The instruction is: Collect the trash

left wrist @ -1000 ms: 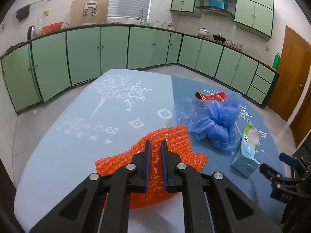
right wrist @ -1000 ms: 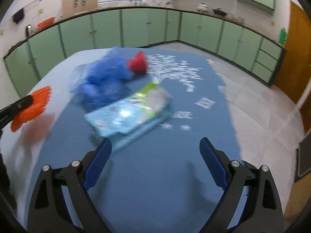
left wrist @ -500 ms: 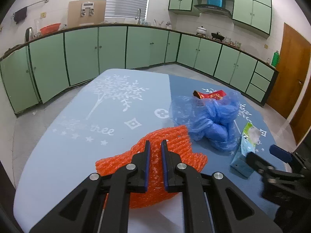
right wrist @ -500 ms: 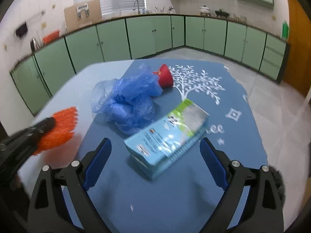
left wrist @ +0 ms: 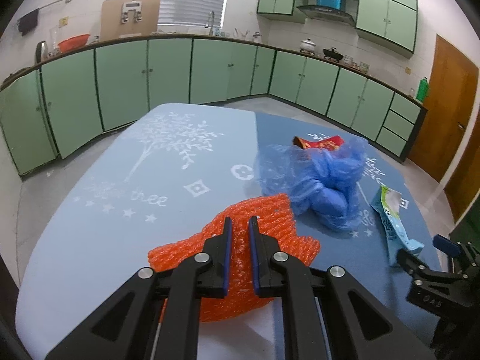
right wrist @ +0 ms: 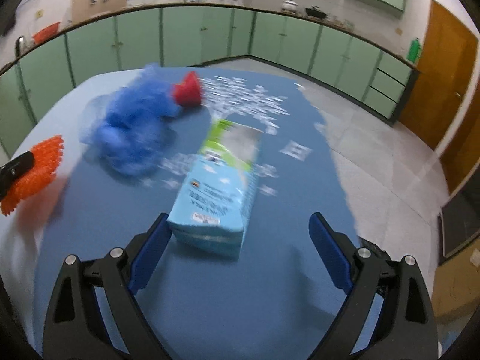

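Note:
My left gripper (left wrist: 239, 225) is shut on a sheet of orange bubble wrap (left wrist: 270, 219), held just above the blue table. The same orange bubble wrap (right wrist: 39, 168) shows at the left edge of the right wrist view. A light blue milk carton (right wrist: 222, 186) lies on the cloth, its near end between the wide-open fingers of my right gripper (right wrist: 240, 225), closer to the left finger. The milk carton (left wrist: 396, 228) and the right gripper (left wrist: 426, 255) also appear at the right of the left wrist view. A crumpled blue plastic bag (left wrist: 318, 180) and a red wrapper (left wrist: 318, 144) lie beyond.
The table (left wrist: 120, 210) wears a two-tone blue cloth with white tree prints. Green kitchen cabinets (left wrist: 168, 72) run around the room behind it. A brown door (left wrist: 444, 114) stands at the right. Grey floor (right wrist: 390, 156) lies beyond the table's right edge.
My right gripper has swung towards the milk carton, which now sits nearer and more end-on between its fingers. The left gripper and its orange bubble wrap have stayed put.

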Tool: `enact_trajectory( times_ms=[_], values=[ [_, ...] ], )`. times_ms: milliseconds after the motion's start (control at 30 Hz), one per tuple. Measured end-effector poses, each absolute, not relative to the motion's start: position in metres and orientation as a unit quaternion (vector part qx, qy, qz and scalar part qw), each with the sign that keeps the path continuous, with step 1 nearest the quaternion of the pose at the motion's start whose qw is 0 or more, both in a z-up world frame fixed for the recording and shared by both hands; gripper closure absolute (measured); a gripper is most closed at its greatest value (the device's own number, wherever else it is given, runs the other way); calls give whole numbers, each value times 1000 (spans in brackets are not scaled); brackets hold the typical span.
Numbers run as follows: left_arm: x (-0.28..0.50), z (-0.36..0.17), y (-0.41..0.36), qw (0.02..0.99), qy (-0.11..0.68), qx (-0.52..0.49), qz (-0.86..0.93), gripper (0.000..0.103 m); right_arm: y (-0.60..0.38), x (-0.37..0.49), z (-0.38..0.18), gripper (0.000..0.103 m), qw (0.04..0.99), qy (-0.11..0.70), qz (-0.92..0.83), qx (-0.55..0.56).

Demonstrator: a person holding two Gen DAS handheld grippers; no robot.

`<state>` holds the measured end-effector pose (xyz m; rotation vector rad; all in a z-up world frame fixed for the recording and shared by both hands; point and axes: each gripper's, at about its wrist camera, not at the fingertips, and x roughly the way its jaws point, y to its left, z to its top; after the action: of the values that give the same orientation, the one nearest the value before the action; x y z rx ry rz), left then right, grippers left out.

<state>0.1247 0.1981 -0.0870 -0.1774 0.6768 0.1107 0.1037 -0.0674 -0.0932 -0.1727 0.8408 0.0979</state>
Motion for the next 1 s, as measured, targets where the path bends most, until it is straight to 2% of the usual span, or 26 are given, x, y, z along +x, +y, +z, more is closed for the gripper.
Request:
enact_trajectory(
  times_ms=[200, 400, 500, 567, 700, 767, 1000],
  values=[
    [128, -88, 182, 938, 335, -80, 37, 92, -90, 102, -95, 13, 911, 406, 77, 5],
    [128, -87, 176, 938, 338, -74, 33, 92, -72, 119, -101, 14, 907, 413, 82, 3],
    [129, -87, 173, 938, 339, -71, 31, 92, -67, 125, -102, 26, 904, 420, 79, -11],
    [130, -87, 170, 938, 339, -70, 29, 92, -66, 129, -106, 29, 898, 433, 77, -13],
    [132, -86, 162, 939, 338, -66, 23, 92, -70, 130, -107, 54, 896, 435, 89, -14],
    [132, -85, 158, 939, 337, -66, 20, 92, -73, 128, -105, 58, 895, 434, 98, -17],
    [130, -78, 142, 942, 330, -61, 9, 92, -90, 112, -82, 58, 908, 404, 110, -15]
  ],
)
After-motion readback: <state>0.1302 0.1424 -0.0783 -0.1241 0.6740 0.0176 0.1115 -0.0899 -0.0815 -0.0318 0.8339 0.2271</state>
